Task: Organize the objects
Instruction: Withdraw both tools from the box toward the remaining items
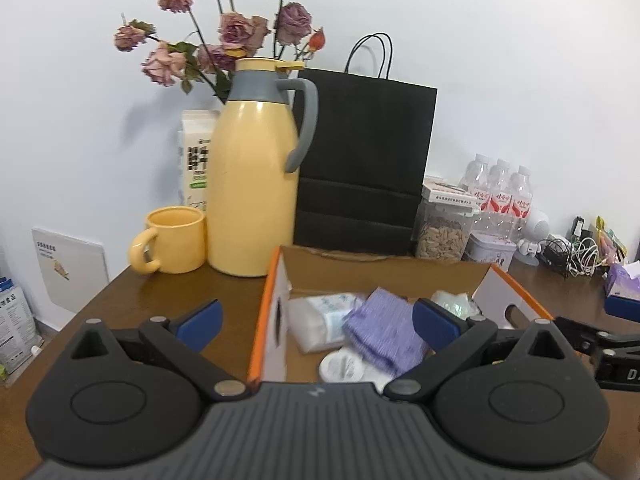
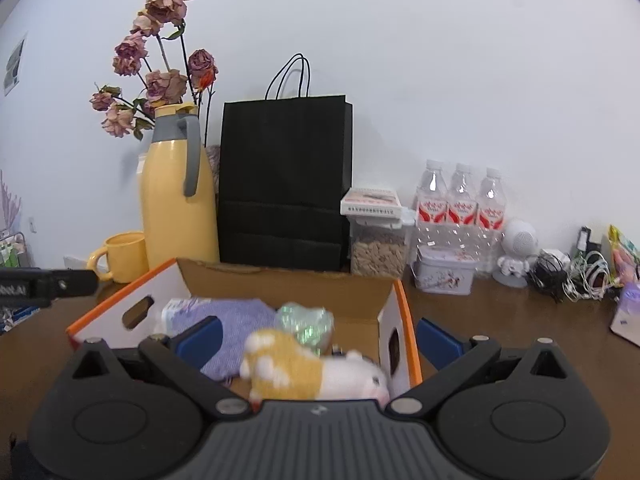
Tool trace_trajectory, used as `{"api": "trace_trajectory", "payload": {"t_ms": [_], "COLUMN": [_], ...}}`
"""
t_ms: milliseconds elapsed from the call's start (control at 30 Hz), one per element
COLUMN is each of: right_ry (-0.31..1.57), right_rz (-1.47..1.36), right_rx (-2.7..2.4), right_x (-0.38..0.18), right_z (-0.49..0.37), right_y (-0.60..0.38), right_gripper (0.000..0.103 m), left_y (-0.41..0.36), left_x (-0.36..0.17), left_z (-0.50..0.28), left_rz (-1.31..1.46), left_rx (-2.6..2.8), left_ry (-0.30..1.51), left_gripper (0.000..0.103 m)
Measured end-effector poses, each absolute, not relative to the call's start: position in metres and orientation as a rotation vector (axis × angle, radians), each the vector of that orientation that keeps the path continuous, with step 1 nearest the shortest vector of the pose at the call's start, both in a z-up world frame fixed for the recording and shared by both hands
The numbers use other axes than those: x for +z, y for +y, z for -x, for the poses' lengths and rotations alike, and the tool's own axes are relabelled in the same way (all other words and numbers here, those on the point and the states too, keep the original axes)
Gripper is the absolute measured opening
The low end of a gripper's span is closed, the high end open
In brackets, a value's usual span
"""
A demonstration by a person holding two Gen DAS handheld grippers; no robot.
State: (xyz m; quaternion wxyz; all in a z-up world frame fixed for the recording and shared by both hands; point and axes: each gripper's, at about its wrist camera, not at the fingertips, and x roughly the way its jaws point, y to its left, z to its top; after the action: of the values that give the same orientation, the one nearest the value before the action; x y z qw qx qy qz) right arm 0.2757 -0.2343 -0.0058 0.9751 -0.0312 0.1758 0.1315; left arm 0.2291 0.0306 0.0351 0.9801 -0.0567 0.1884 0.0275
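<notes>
Both grippers wide open, nothing between the fingers. Left gripper [image 1: 318, 322] above the near left corner of the cardboard box [image 1: 267, 312], one blue finger [image 1: 200, 326] out over the brown desk [image 1: 160, 296], the other over the box's contents. Right gripper [image 2: 318, 338] above the near right corner of the same box [image 2: 408, 320], its left finger [image 2: 200, 340] over the inside, its right finger outside the box wall over the desk.

Box open at the top, orange along the rims, white walls with handle cut-outs, standing in the middle of the desk. Inside: a purple cloth [image 1: 386, 330] near the centre, a clear packet of tissues [image 1: 324, 320] to its left, a round white lid or tub [image 1: 342, 366] at the near edge, a crinkled greenish wrapper [image 2: 306, 322] toward the back right. In the right wrist view also a yellow-and-white plush toy [image 2: 316, 372], blurred, lying at the near right inside the box.

Behind the box, against the wall: a yellow jug [image 1: 254, 184] with grey handle, a yellow mug [image 1: 172, 244] just left of it, dried roses [image 1: 224, 32] behind, a black paper bag [image 1: 362, 160], a clear jar of nuts or seeds [image 2: 378, 254], three water bottles [image 2: 460, 204], a small tin [image 2: 444, 274], a tangle of cables [image 2: 568, 276] far right.
</notes>
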Motion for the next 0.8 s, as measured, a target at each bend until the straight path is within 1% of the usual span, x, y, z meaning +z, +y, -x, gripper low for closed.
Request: {"api": "trace_trajectory", "payload": {"t_ms": [400, 800], "right_ry": [0.424, 0.509], "right_rz": [0.068, 0.070], "right_rx": [0.266, 0.273], "right_x": [-0.027, -0.053], "right_z": [-0.209, -0.178], "right_y": [-0.251, -0.260], "right_gripper": [0.103, 0.103], "left_y": [0.050, 0.053], "left_x": [0.027, 0.011], "left_z": [-0.171, -0.146], "left_rz": [0.100, 0.102], "left_rx": [0.080, 0.068], "left_ry": [0.427, 0.486], "left_gripper": [0.103, 0.103]}}
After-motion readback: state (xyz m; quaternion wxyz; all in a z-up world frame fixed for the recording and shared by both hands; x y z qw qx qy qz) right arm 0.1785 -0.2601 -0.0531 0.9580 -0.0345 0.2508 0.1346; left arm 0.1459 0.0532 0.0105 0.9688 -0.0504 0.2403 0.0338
